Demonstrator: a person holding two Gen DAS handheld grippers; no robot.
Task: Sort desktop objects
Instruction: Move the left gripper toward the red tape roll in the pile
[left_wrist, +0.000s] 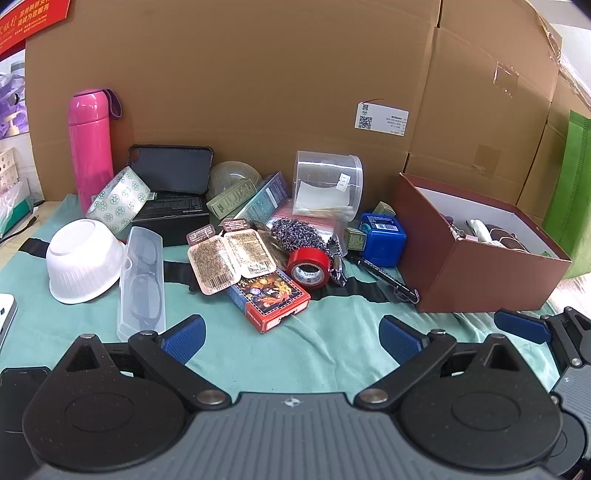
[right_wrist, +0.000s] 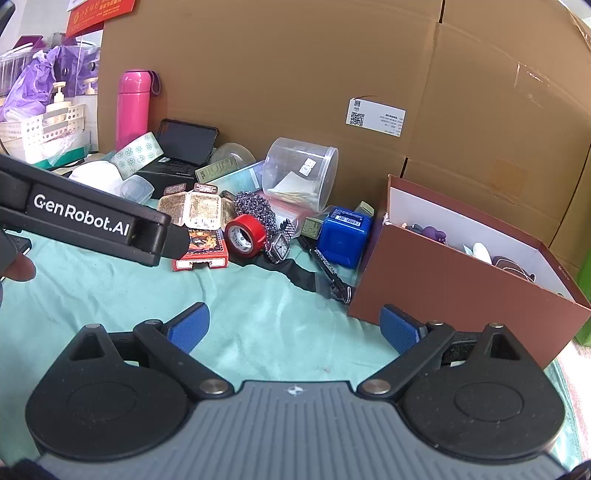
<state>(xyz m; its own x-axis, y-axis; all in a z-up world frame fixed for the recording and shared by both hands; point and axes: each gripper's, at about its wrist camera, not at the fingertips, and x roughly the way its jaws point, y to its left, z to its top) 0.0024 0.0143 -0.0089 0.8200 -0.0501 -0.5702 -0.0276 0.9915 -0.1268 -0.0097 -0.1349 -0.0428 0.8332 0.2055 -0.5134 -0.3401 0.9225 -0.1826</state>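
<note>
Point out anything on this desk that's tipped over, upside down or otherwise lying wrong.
The white bowl sits upside down on the green cloth. The clear round tub lies tipped on its side, and the patterned tape roll leans against the pink bottle. No spill or damage shows.

Near cloth: you have bare green cloth (left_wrist: 295, 354) in front of both sets of open jaws.
Middle: clutter blocks you, from the white bowl (left_wrist: 83, 258) to the blue box (left_wrist: 382, 236).
Right: the brown box (left_wrist: 476, 273) walls you off.
Back: cardboard (left_wrist: 258, 81) closes it.
</note>
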